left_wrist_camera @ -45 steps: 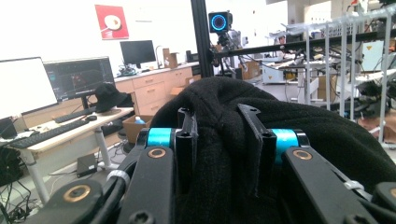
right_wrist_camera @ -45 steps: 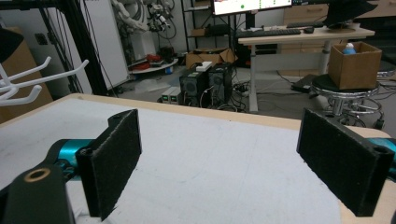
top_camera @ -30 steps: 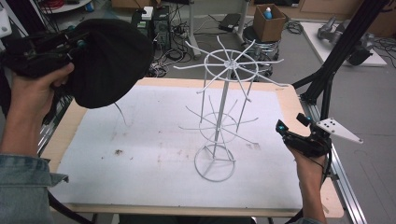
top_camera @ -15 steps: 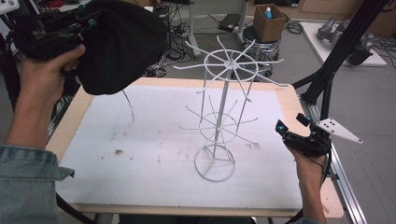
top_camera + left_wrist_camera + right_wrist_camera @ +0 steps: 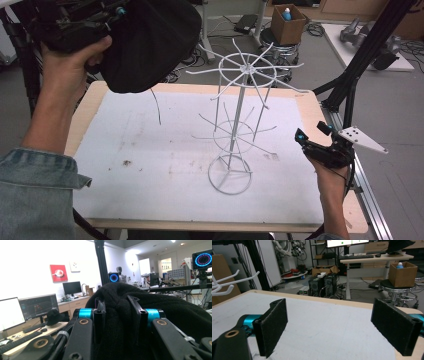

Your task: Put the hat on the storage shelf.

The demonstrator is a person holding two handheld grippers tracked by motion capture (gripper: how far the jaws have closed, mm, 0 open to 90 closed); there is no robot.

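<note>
A black knitted hat [image 5: 150, 42] hangs high over the table's far left corner, held by my left gripper [image 5: 107, 20]. In the left gripper view its jaws are shut on the black hat [image 5: 150, 312], with fabric bunched between the pads at the left gripper [image 5: 117, 315]. A white wire rack [image 5: 240, 120] with radial hook arms stands mid-table, right of the hat. My right gripper [image 5: 312, 137] rests at the table's right edge; its jaws stand wide apart in the right gripper view [image 5: 337, 322] with nothing between them.
A white mat [image 5: 150, 165] covers the wooden table. A thin cable [image 5: 156, 105] dangles below the hat. Two white rack hooks [image 5: 227, 282] show at the left of the right gripper view. A black tripod [image 5: 360, 60] stands off the table's right side.
My left gripper has lifted the black hat higher and carried it to the right, toward the rack. The right gripper has stayed put.
</note>
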